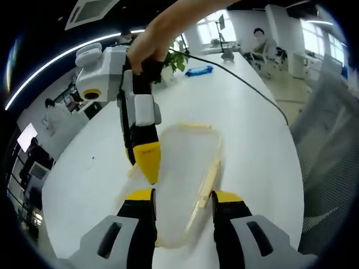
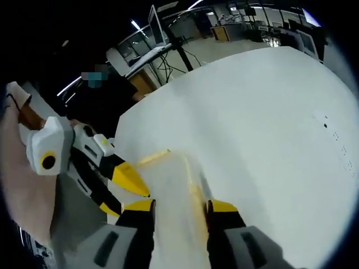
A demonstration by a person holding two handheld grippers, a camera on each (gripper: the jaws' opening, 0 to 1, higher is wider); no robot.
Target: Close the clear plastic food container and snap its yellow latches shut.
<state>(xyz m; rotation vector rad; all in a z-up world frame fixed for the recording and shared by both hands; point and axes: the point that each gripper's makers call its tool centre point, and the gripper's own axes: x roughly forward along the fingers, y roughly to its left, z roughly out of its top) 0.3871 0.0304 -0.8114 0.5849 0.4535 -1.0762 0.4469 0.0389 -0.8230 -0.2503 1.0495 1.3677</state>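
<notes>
1. In the left gripper view, the left claw (image 1: pixel 182 203) rises from the bottom with its two yellow-tipped jaws spread, the near end of the clear container (image 1: pixel 188 179) lying between them.
2. The container rests on the white desk (image 1: pixel 247 134), its lid lying over it and a yellow latch (image 1: pixel 208 178) running along its right edge.
3. Just beyond, the right claw (image 1: pixel 150 162) comes down from above, held by a hand (image 1: pixel 154 42); its yellow tip is at the container's left edge, though whether it is touching or pinching cannot be told here.
4. Farther along the desk lie a black cable (image 1: pixel 247 84), a blue object (image 1: pixel 199 70) and a green plant (image 1: pixel 174 59).
5. In the right gripper view, the right claw (image 2: pixel 179 208) has its jaws apart with the blurred container (image 2: pixel 176 185) between them.
6. To the left there, the left claw (image 2: pixel 126 188) reaches the container's side with yellow tips spread.
7. Behind the desk (image 2: pixel 258 123) stands office furniture.
</notes>
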